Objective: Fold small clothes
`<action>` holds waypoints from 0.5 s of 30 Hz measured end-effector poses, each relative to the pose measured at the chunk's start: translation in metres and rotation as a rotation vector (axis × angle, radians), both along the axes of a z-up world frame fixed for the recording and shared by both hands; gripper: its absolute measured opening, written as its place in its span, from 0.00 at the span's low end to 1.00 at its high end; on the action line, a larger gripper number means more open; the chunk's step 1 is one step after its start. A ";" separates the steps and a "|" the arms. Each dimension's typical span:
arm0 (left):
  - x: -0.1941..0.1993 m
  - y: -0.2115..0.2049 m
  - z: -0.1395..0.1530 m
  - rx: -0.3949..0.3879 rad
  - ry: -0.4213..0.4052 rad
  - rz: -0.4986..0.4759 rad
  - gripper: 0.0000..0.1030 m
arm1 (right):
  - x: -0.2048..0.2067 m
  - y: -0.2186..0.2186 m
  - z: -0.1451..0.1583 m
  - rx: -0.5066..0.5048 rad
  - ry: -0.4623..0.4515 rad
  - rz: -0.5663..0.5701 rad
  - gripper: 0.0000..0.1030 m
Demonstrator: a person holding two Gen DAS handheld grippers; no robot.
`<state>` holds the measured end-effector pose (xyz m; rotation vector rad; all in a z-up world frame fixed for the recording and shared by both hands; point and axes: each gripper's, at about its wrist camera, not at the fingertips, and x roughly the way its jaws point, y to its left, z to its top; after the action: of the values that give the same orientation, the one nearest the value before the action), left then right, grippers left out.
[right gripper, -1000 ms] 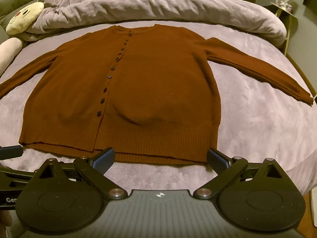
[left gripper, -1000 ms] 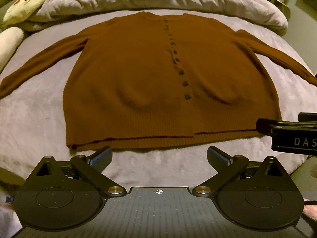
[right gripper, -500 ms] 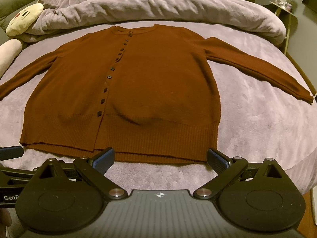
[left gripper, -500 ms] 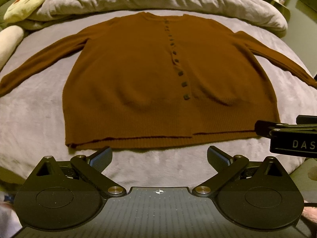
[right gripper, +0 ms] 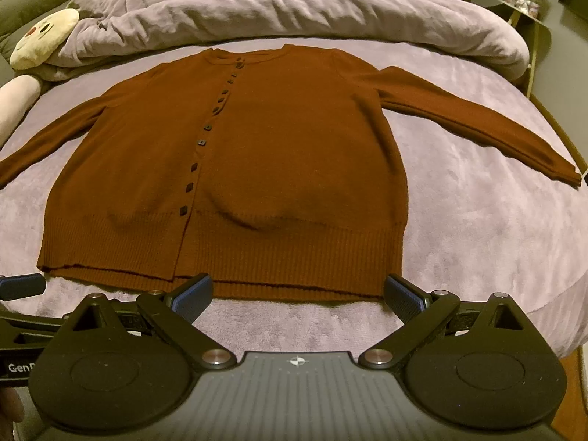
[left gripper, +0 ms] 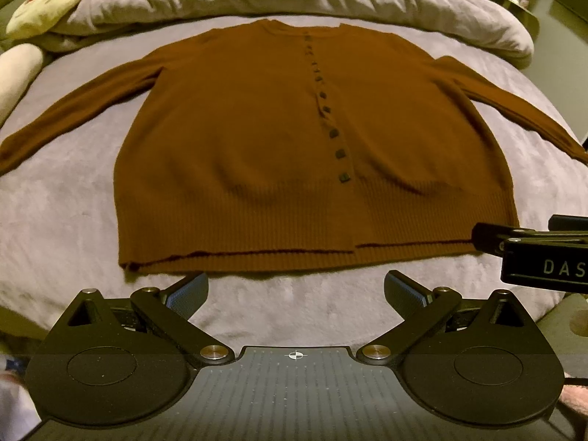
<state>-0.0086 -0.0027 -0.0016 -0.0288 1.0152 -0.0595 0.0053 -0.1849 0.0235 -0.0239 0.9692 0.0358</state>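
One brown cardigan [left gripper: 235,154] is laid flat, front up, on a lilac-grey bed sheet [left gripper: 55,228], with its two sleeves spread out to left and right and its ribbed hem nearest the cameras. A single row of dark square buttons [right gripper: 200,142] runs down its front; about ten can be counted in the right wrist view, though the farthest ones blur together. One bunched duvet [right gripper: 294,7] lies across the far side of the bed, and one cream plush cushion with a printed face [left gripper: 47,0] rests at the far left.

Two grippers are seen. The left gripper [left gripper: 296,290] is held just short of the hem with its jaws spread wide and nothing between them. The right gripper [right gripper: 297,292] is likewise held wide apart and empty, its fingertips at the hem's edge.

Compared with a second ago, almost nothing is changed: the cardigan is unmoved, and both grippers have kept their spread, with only a slight drift in framing.

The whole right sleeve and its cuff [right gripper: 567,174] are shown only in the right wrist view, along with a side table [right gripper: 525,3] at the far right. The body of the other gripper is shown at the edge of each view.
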 end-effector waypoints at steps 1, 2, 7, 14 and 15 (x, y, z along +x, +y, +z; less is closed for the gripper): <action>0.000 0.000 0.000 0.001 0.000 0.001 1.00 | 0.000 0.000 0.000 0.001 0.000 0.000 0.96; 0.000 0.000 0.000 0.001 0.000 0.002 1.00 | 0.000 0.000 0.000 0.004 -0.001 0.000 0.96; 0.000 0.001 -0.001 0.001 0.000 0.004 1.00 | 0.000 -0.002 -0.001 0.008 0.000 0.000 0.96; 0.001 0.000 0.000 0.006 0.004 0.010 1.00 | 0.000 -0.003 -0.001 0.015 -0.002 0.001 0.96; 0.001 0.000 0.000 0.006 0.004 0.009 1.00 | -0.001 -0.003 -0.001 0.016 -0.002 0.000 0.96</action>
<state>-0.0071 -0.0031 -0.0017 -0.0286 1.0190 -0.0481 0.0048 -0.1880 0.0221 -0.0096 0.9673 0.0438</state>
